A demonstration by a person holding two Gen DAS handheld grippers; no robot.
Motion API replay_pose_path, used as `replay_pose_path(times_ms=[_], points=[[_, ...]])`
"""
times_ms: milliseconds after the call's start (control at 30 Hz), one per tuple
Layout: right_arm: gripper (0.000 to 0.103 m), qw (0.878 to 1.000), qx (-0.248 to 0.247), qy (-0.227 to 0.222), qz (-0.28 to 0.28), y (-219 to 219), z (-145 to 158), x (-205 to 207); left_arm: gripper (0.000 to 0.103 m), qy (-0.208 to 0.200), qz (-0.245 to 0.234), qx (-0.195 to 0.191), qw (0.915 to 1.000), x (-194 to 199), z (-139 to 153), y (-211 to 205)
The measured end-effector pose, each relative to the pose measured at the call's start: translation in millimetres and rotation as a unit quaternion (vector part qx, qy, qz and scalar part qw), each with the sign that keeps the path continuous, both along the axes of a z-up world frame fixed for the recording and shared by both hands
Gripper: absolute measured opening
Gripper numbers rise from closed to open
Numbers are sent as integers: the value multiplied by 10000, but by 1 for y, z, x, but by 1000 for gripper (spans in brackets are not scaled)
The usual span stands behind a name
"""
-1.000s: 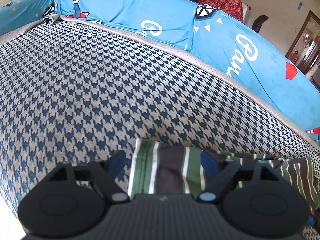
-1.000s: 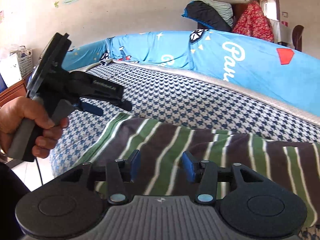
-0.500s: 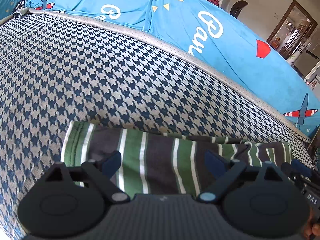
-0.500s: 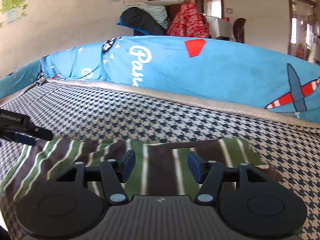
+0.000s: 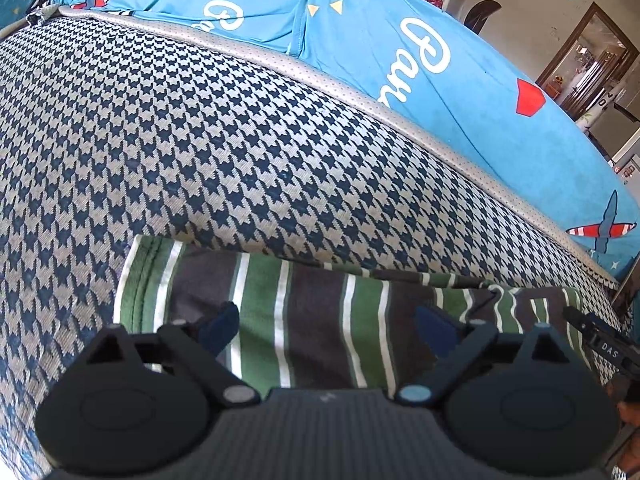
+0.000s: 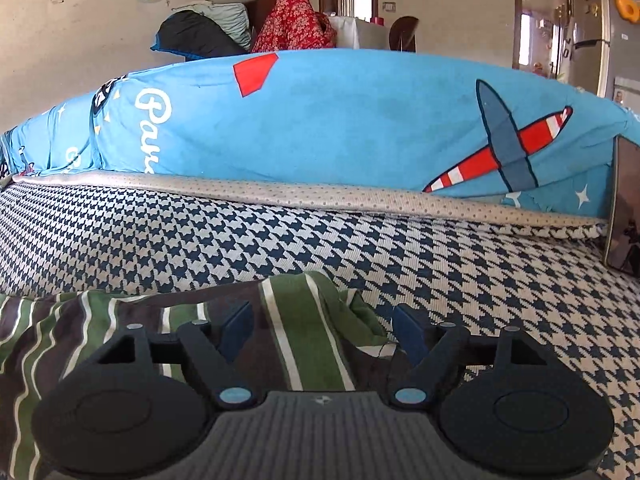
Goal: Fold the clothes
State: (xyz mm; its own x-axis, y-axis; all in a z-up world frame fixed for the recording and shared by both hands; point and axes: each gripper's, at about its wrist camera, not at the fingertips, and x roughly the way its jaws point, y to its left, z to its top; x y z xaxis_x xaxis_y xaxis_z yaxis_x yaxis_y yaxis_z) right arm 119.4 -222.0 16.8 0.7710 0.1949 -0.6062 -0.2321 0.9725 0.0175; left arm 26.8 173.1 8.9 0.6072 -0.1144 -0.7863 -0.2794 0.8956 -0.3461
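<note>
Hovering over the striped garment (image 5: 320, 312), left gripper (image 5: 328, 326) has its jaws spread wide, just been opening, cloth beneath them but not pinched. Right gripper (image 6: 322, 330) likewise parted, just been opening, over the garment's far end (image 6: 296, 320). Garment lies in a long folded band on the houndstooth cover (image 5: 200, 140), near its front edge; blue printed bedding (image 6: 340, 120) behind.

Both wrist cameras look close and downward over the striped garment (image 5: 320, 320) (image 6: 304, 336), toward the blue cushion (image 5: 460, 92) (image 6: 340, 120). The left view takes the garment's left end, the right view its right end; they share its middle.
</note>
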Motion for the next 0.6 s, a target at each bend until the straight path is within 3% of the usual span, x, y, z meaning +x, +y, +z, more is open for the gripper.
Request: replay_pose_path(times_ms=[233, 333, 400, 467, 567, 600], points=[[84, 9998, 71, 82, 175, -3, -14, 13, 95, 105, 91, 31, 9999, 1, -4, 8], [82, 9996, 58, 70, 260, -2, -14, 14, 95, 133, 107, 40, 9998, 1, -5, 8], [72, 9995, 139, 39, 288, -2, -13, 13, 95, 150, 141, 42, 9998, 1, -6, 7], [51, 9992, 162, 13, 368, 0, -13, 12, 95, 172, 188, 26, 9997, 2, -7, 8], [29, 9991, 196, 23, 384, 3, -9, 11, 95, 211, 253, -5, 9995, 4, -8, 10], [26, 9991, 231, 28, 360, 3, -8, 11, 95, 219, 261, 3, 9994, 4, -9, 10]])
